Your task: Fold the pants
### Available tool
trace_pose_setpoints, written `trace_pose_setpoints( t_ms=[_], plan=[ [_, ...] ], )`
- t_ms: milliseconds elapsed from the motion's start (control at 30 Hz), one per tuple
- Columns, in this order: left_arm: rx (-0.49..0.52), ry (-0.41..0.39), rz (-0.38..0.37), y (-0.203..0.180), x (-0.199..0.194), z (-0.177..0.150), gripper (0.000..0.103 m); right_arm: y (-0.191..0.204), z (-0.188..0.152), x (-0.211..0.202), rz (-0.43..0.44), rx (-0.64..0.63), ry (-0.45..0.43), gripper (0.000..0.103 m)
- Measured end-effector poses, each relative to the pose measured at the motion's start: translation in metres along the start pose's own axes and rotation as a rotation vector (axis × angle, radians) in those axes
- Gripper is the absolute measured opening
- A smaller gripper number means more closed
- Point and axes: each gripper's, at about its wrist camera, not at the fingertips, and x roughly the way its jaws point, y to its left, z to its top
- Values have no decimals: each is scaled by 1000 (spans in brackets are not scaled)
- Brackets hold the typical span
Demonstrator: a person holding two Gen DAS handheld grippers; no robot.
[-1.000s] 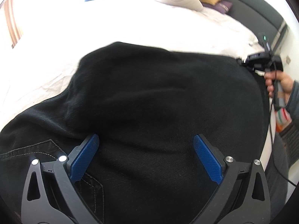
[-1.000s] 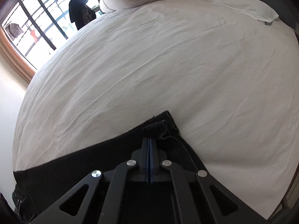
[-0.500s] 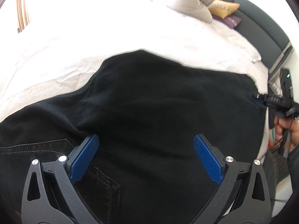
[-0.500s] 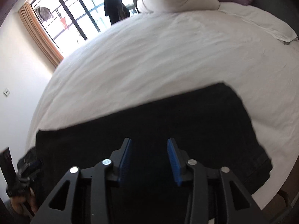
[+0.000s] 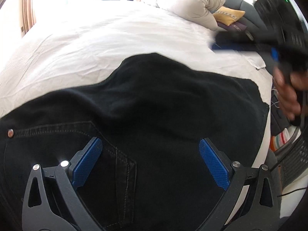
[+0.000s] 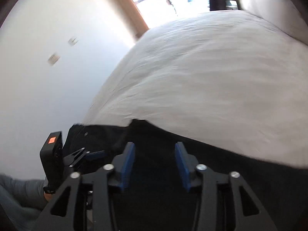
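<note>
Black pants (image 5: 163, 105) are laid crosswise on the bed (image 5: 115, 38), directly beneath the wide-open left tongs (image 5: 150, 163); the right tongs (image 6: 155, 161), just opened and empty, are raised alongside.

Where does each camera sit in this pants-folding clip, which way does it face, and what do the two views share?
Left wrist: rides on the left gripper, tilted down over the black pants toward the pillows; jaws open, nothing between them; the person's hand and the blurred right gripper show at right.
Right wrist: rides on the right gripper, facing across the white bed toward the window; jaws just opened, empty; a sleeve shows lower left.
Shared: pants, bed, each other's gripper.
</note>
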Motion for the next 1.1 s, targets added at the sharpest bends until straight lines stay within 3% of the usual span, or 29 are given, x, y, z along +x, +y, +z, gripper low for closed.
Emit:
trace_pose_setpoints(
  t_ms=[67, 133, 267, 333, 367, 400, 467, 567, 700, 733, 800, 867, 900, 933, 1033, 1100],
  plan=[
    [2, -3, -3, 2, 0, -14, 102, 27, 29, 37, 3, -155, 53, 65],
    [21, -13, 7, 1, 0, -24, 102, 35, 51, 72, 38, -228, 141, 65],
    [39, 1, 37, -5, 10, -28, 102, 30, 56, 127, -1, -319, 360, 65],
    [47, 8, 48, -7, 14, -29, 102, 23, 47, 152, -24, -360, 464, 57],
    [49, 12, 50, -9, 15, -30, 102, 23, 44, 159, -34, -377, 485, 39],
    [50, 15, 50, -11, 16, -31, 102, 23, 42, 161, -28, -380, 484, 24],
    [50, 19, 51, -12, 18, -32, 102, 17, 45, 161, -21, -341, 444, 12],
    [61, 33, 63, -19, 22, -35, 102, 9, 43, 161, -75, -301, 394, 6],
    [44, 43, 51, -19, 26, -36, 102, -4, 45, 156, -208, -238, 310, 0],
    [40, 42, 44, -19, 26, -37, 102, -16, 48, 149, -294, -188, 269, 0],
    [41, 37, 39, -20, 23, -37, 101, -46, 51, 120, -360, -20, 183, 3],
    [9, 24, 27, -18, 12, -29, 87, -43, 45, 89, -292, 14, 107, 3],
    [-16, 15, -13, -18, 6, -24, 66, -30, 38, 72, -208, -13, 65, 3],
    [-36, 5, -78, -20, 0, -15, 58, -18, 30, 59, -123, -36, 41, 3],
    [-46, -17, -211, -30, 3, 8, 58, 5, -3, 43, 49, -70, 30, 4],
    [-46, 7, -232, -34, 21, 21, 57, -12, -30, 55, 49, 4, 79, 4]
  ],
)
